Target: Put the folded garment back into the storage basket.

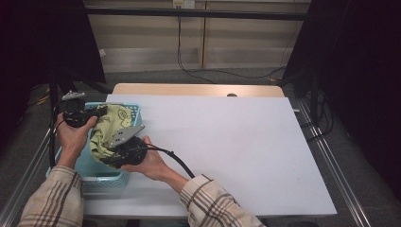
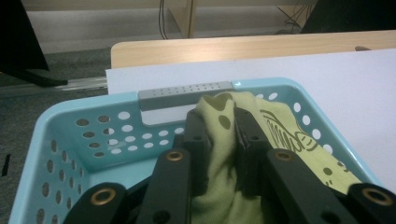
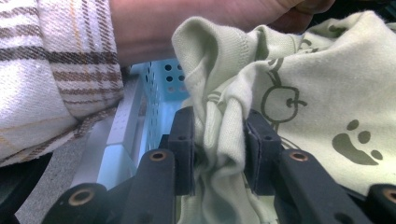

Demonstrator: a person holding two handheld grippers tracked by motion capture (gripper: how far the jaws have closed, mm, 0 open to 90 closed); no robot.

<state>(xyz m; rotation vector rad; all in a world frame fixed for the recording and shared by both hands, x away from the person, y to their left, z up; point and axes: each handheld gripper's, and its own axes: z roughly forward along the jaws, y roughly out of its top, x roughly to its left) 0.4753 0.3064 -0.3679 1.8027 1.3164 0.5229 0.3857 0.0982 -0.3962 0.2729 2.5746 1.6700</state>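
Both grippers are clamped on the green cloth [image 1: 109, 130] over the blue basket [image 1: 101, 177]; left gripper [image 1: 98, 112] pinches its far end, right gripper [image 1: 111, 150] the near; the table [image 1: 227, 142] lies rightward.

One light-blue perforated basket [image 1: 124, 178] sits at the lower left of the high view. One yellow-green printed cloth [image 1: 113, 124] bunches above it. Two grippers: the left gripper [image 1: 98, 113] left of the cloth, the right gripper [image 1: 113, 153] below it, each with two black fingers [image 2: 198, 140]. One white surface [image 1: 227, 142] spans the middle of the frame.
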